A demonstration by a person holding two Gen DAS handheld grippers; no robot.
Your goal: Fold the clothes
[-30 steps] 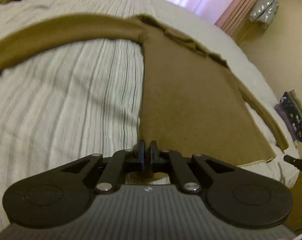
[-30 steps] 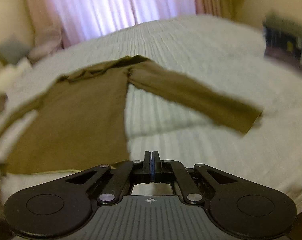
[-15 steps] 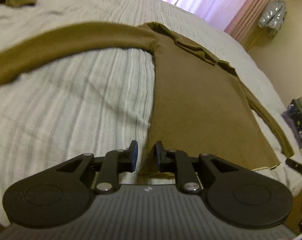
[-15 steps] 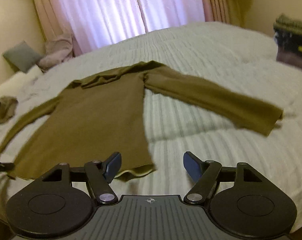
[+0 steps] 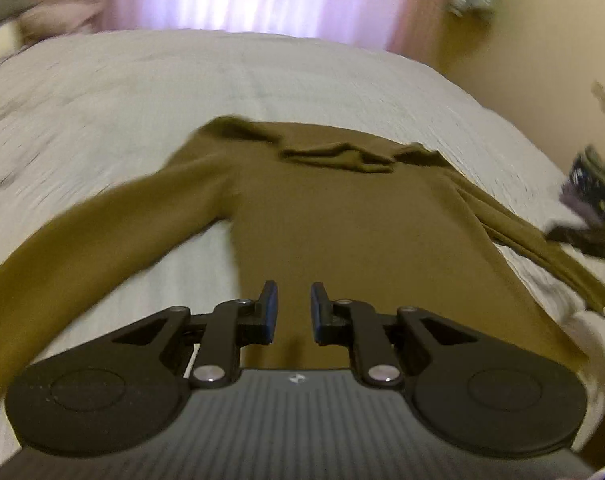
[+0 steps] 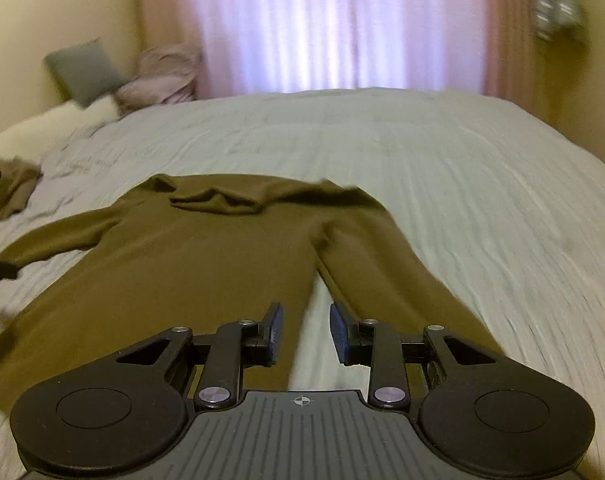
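My left gripper (image 5: 293,312) and right gripper (image 6: 305,334) hover parted, holding nothing — the olive sweater (image 6: 206,264) lies flat, sleeves toward eight and four o'clock, ready for folding.

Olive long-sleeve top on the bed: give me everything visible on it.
The olive-brown long-sleeve top looks like soft, matte knit. It lies flat on the pale ribbed bedspread, hem toward the cameras, rumpled collar at the far end, both sleeves angled outward and toward the cameras. The left gripper and right gripper are open above its lower part, holding nothing. Motion blur hides finer detail.
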